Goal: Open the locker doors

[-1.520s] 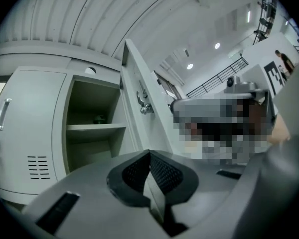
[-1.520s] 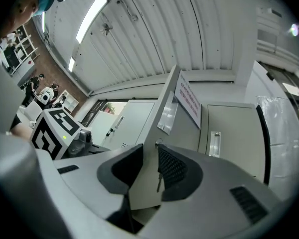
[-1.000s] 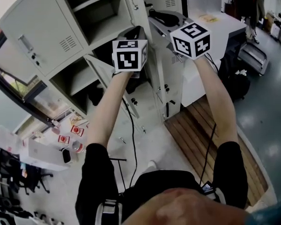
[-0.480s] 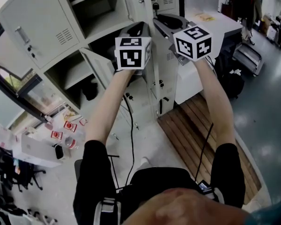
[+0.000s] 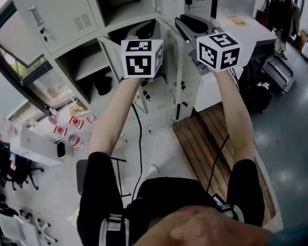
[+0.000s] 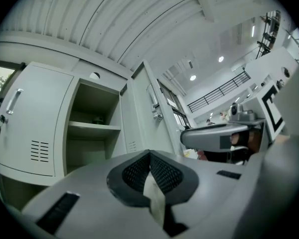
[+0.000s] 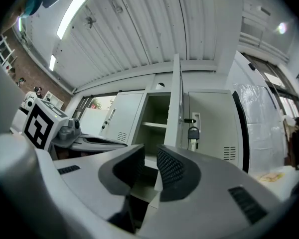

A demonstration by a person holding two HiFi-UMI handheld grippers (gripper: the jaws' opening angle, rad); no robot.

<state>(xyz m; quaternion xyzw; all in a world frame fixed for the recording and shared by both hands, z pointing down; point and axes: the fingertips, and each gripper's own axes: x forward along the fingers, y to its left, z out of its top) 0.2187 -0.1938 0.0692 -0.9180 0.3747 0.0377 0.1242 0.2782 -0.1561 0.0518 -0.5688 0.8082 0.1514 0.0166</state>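
Observation:
A bank of pale grey lockers [image 5: 159,86] stands in front of me. The upper left door [image 5: 56,14] hangs wide open, and several compartments show bare shelves [image 6: 92,128]. In the right gripper view another door [image 7: 175,103] stands edge-on, next to a closed door [image 7: 214,128] with a padlock [image 7: 193,132]. My left gripper [image 6: 149,154] is shut with nothing in it, raised before the open compartments; its marker cube [image 5: 141,59] hides the jaws from above. My right gripper [image 7: 149,164] is held up beside it, jaws narrowly apart and holding nothing, under its own cube [image 5: 219,51].
A slatted wooden platform [image 5: 215,142] lies on the floor to the right of the lockers. A white table [image 5: 246,29] stands behind it. Cans and small clutter [image 5: 74,127] sit on the floor at the left. A black cable [image 5: 139,137] trails down from the left gripper.
Both grippers stay raised before the lockers; the right one has drifted slightly right and down. The head view has swung, so the lockers sit further right in frame.

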